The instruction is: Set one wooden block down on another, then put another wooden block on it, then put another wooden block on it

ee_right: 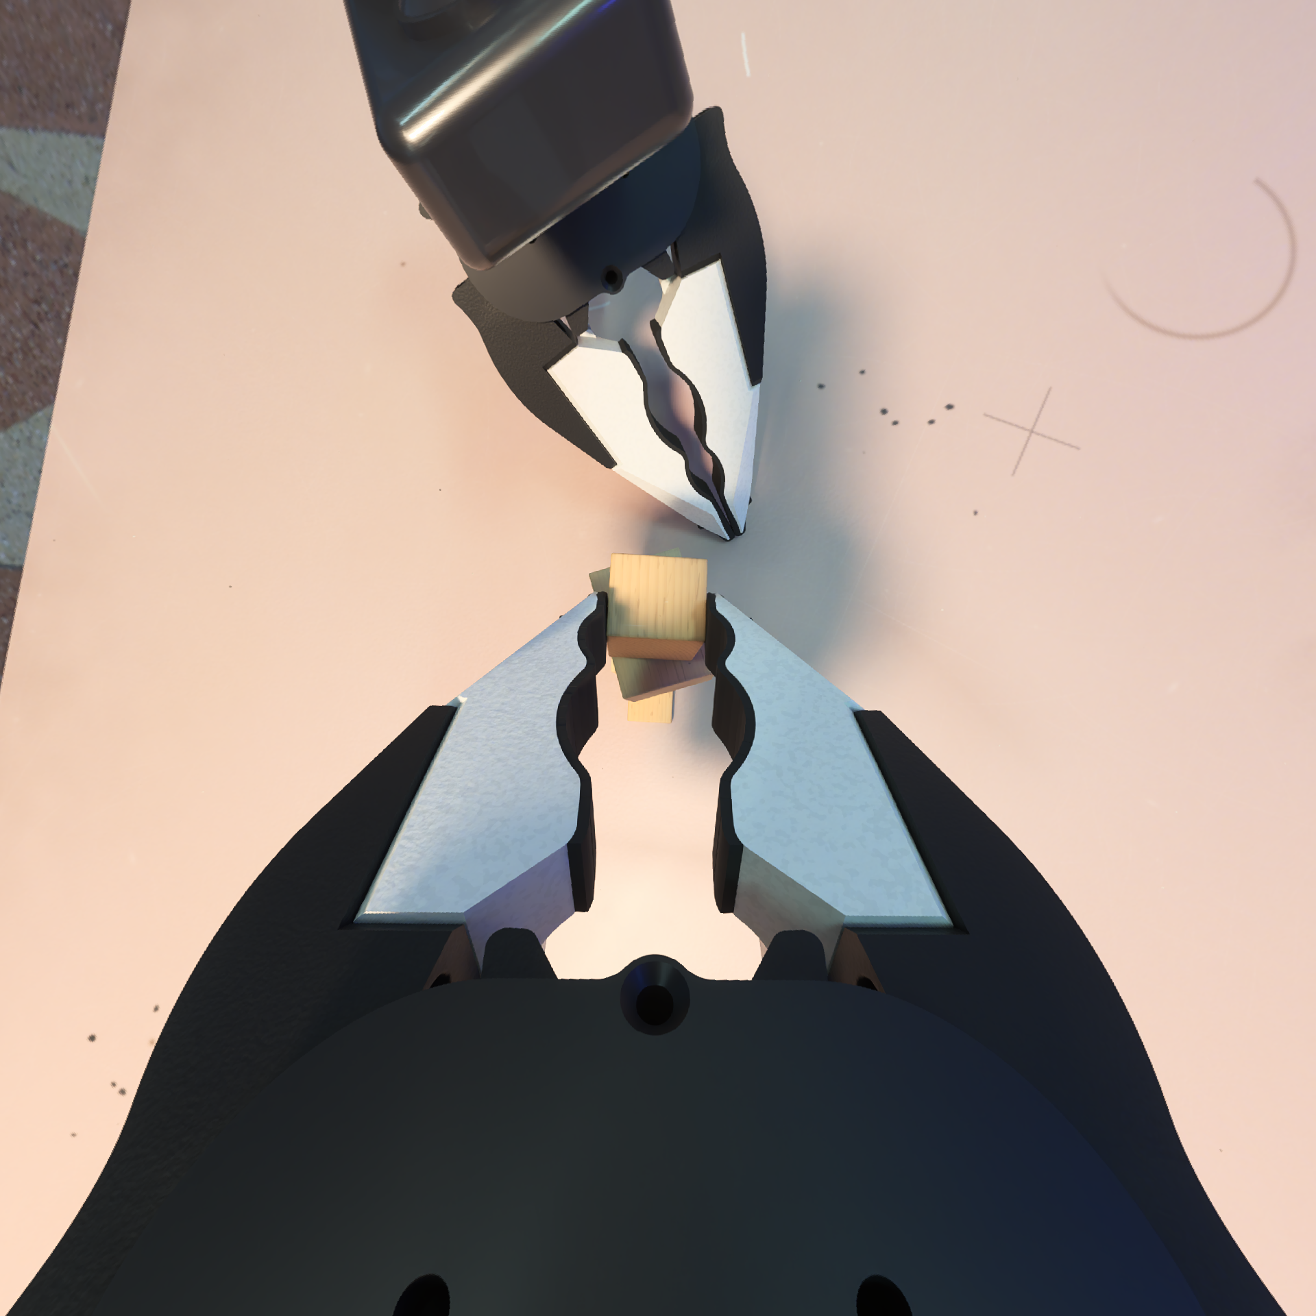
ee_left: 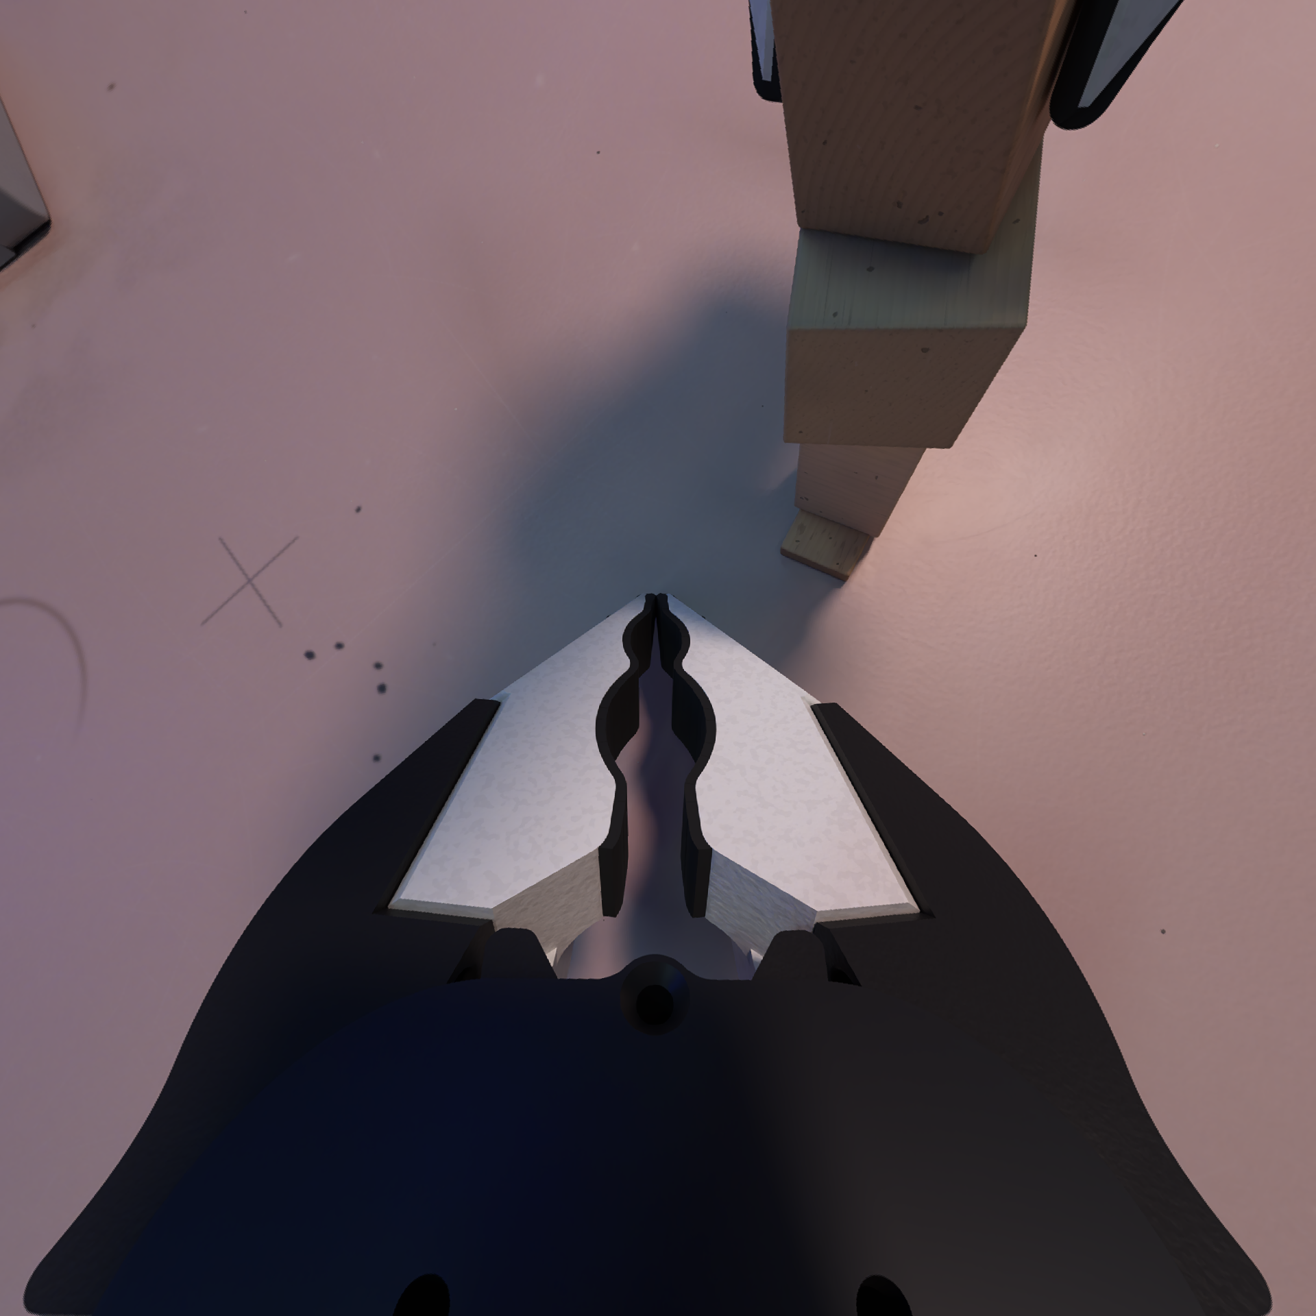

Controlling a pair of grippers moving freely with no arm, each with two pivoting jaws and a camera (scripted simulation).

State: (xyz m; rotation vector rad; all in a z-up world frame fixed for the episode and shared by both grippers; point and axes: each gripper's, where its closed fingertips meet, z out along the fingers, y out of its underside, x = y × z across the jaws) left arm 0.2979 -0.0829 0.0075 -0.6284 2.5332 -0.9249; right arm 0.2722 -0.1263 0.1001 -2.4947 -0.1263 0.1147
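Right tool (ee_right: 656, 609) clamped on top wooden block (ee_right: 656, 597) of the stack, left tool (ee_left: 655, 598) clenched empty beside it on pink table (ee_left: 356, 320).

Two black tools (ee_left: 655, 602) (ee_right: 655, 605) with white faceted fingers (ee_right: 498, 769), wavy dark pads, glossy grey housing (ee_right: 527, 121).

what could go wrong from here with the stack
1. The stack is uneven: the blocks sit twisted and offset from each other, so it may topple once released.
2. The right hand-held gripper holds the top block; opening unevenly or lifting off at a slant could drag it off.
3. The shut left hand-held gripper has its tip close beside the bottom block; a small move that way might knock the base.
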